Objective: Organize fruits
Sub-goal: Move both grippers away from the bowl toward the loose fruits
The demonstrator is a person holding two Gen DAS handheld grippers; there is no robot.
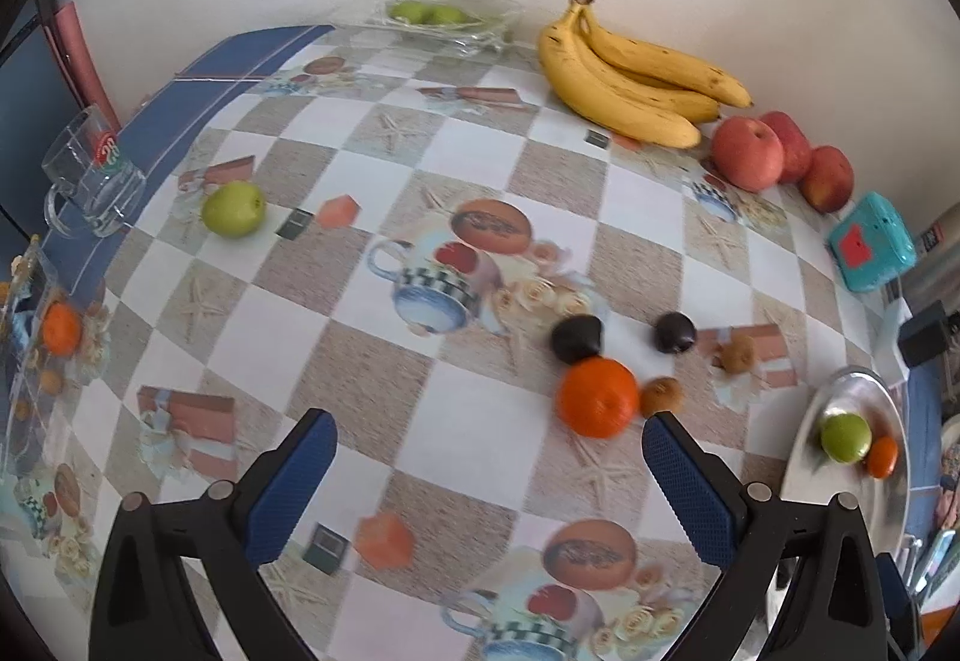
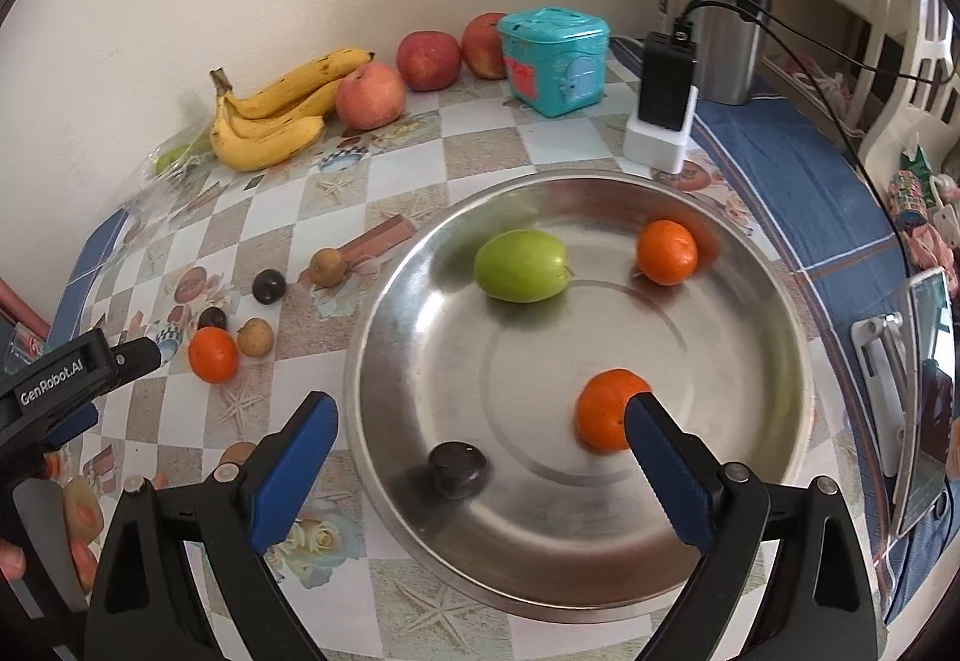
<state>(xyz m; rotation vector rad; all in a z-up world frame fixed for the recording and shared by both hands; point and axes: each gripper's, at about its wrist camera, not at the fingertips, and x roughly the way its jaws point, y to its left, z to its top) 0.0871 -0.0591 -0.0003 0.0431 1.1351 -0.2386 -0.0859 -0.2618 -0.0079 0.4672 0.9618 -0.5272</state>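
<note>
Gaping wide, the right claw [image 2: 480, 442] hangs over the steel plate [image 2: 780, 301] (left claw [image 1: 489, 457] equally spread, empty).

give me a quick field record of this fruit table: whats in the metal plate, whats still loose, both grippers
metal plate: green apple, far orange, near orange, dark plum
loose cluster on tablecloth: orange, two dark plums, two small brown fruits
far left: lone green apple
by wall: bananas, red apples
left gripper: open, empty, near the loose cluster
right gripper: open over the plate, holding nothing
</note>
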